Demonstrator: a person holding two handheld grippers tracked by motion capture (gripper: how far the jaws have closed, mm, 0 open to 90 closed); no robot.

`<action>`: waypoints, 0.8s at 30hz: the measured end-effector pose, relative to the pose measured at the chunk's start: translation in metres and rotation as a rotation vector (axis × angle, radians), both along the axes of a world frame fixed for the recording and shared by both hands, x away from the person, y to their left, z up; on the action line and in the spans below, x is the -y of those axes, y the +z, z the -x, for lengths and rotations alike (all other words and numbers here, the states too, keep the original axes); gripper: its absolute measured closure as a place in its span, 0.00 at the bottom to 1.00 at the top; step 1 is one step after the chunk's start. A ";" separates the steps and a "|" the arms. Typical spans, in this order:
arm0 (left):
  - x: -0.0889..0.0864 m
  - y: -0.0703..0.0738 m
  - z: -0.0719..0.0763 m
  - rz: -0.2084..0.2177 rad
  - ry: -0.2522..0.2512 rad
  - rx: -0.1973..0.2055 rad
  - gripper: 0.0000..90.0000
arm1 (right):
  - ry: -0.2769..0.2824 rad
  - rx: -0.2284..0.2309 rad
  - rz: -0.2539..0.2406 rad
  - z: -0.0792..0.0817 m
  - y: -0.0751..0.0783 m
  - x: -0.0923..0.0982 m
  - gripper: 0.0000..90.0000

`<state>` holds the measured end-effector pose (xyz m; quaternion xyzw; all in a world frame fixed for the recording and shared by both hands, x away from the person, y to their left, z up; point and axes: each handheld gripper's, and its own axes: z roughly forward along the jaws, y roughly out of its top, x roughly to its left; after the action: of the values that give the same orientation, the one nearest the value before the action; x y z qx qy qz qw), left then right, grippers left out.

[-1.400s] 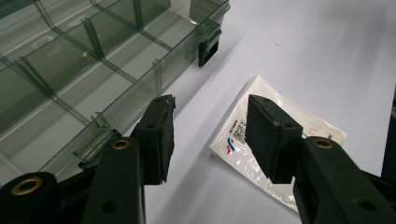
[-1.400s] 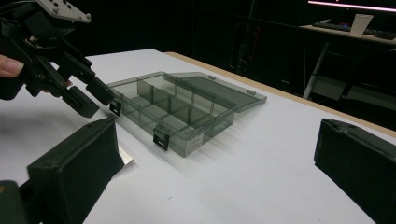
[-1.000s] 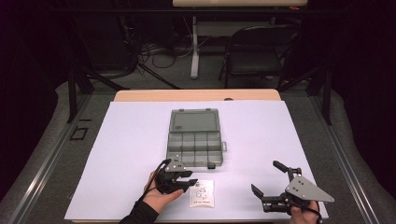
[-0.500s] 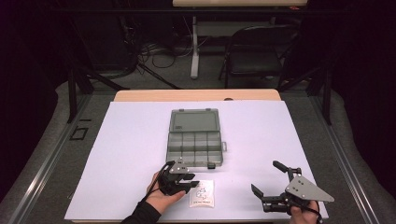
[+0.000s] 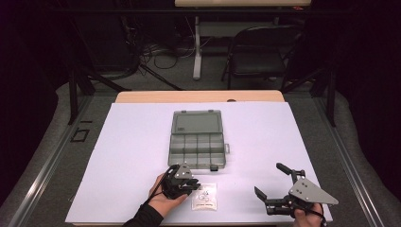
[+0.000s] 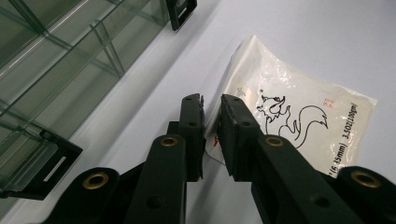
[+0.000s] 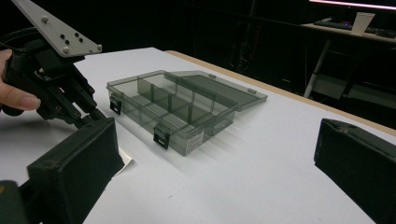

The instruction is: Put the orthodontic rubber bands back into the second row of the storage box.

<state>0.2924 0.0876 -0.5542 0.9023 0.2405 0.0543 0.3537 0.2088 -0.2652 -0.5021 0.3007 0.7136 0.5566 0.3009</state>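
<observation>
You are at the pick-up step: your left gripper (image 5: 194, 185) is down on the white table (image 5: 132, 142), and its jaws have just been closing on the near-left edge of the small plastic bag (image 5: 205, 196) with the squirrel drawing. In the left gripper view the bag's (image 6: 299, 116) edge runs into the narrow gap between the two black jaws, which stand almost together. It looks as though they have the thin film pinched, though you cannot quite see the pads pressing on it, so treat the grip as likely rather than certain. The bag lies flat on the table just in front of the open grey compartment box (image 5: 196, 138), near its front latches and apart from them. Most of the bag stretches away to the right of the left gripper. Your right gripper (image 5: 274, 189) rests well off to the right, jaws spread wide and empty, with nothing between them. Next you probably need to finish the squeeze and lift gently, checking that the bag comes up with the jaws rather than slipping out. The film is slick and thin, so a slow, straight lift suits it before you carry it toward the box's compartments.
</observation>
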 end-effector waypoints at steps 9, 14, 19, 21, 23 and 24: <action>0.000 0.000 0.000 -0.007 -0.011 0.004 0.93 | 0.002 -0.006 0.002 0.000 0.000 0.000 0.00; 0.000 0.000 0.000 -0.013 -0.020 0.010 0.95 | -0.002 -0.003 -0.001 0.000 0.000 0.000 0.00; -0.001 0.001 0.000 -0.015 -0.024 0.014 0.96 | -0.001 -0.003 -0.002 0.000 0.000 0.000 0.00; -0.002 0.001 0.000 -0.017 -0.028 0.016 0.97 | -0.003 -0.004 0.000 0.000 0.000 0.000 0.00; -0.002 0.002 0.000 -0.016 -0.030 0.018 0.97 | 0.001 -0.007 0.001 0.000 0.000 0.001 0.00; -0.002 0.002 0.000 -0.007 -0.029 0.017 0.98 | 0.001 -0.007 0.001 0.000 0.000 0.001 0.00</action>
<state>0.2922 0.0901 -0.5520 0.9064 0.2240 0.0575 0.3534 0.2090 -0.2658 -0.5021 0.3018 0.7152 0.5553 0.2984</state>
